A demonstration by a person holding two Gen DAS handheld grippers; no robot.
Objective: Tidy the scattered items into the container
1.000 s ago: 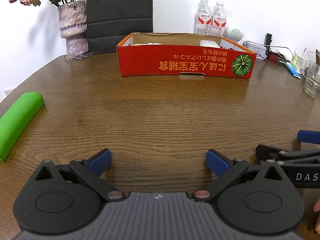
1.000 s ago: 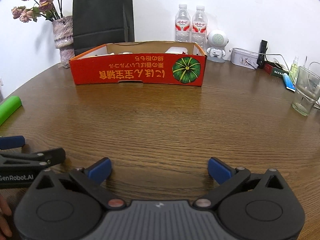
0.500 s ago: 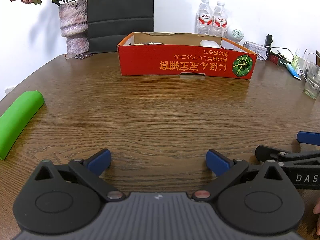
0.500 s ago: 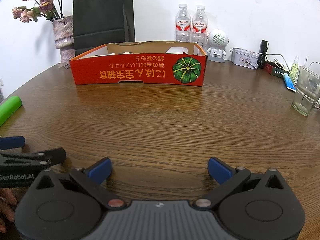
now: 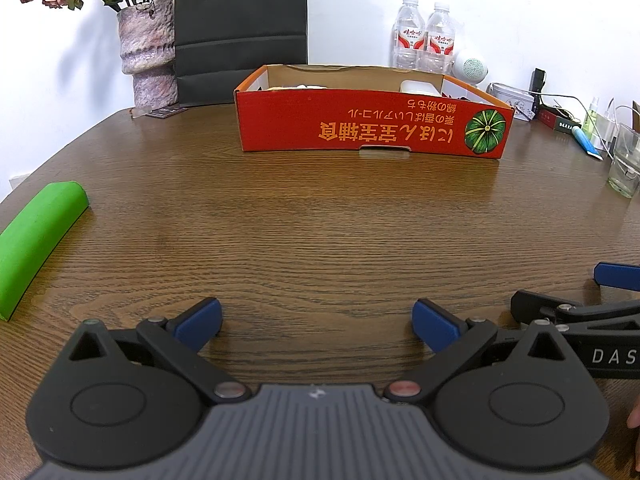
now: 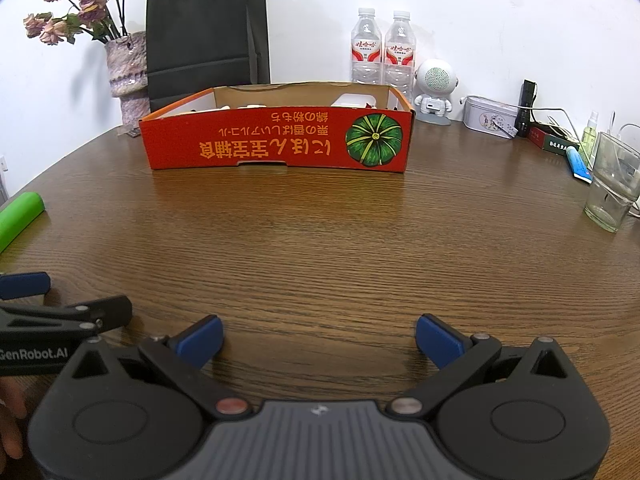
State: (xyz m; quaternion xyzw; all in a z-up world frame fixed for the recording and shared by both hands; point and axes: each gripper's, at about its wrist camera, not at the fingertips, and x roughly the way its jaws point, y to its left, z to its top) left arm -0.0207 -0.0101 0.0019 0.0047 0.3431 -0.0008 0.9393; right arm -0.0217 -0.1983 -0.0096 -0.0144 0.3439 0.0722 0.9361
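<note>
A red cardboard box (image 5: 368,130) with a pumpkin picture stands at the far middle of the brown table; it also shows in the right wrist view (image 6: 276,146). White items (image 5: 418,87) lie inside it, mostly hidden by its wall. My left gripper (image 5: 318,322) is open and empty, low over the near table. My right gripper (image 6: 320,338) is open and empty beside it. Each gripper shows at the edge of the other's view.
A green foam roll (image 5: 34,240) lies at the left table edge. A vase (image 5: 150,64), a black bag (image 6: 206,32) and two water bottles (image 6: 382,54) stand behind the box. A glass (image 6: 612,184), a tin (image 6: 490,118) and small clutter sit at the right.
Both grippers stay nearly still; the left wrist view has shifted very slightly. Nothing was picked up or released.
</note>
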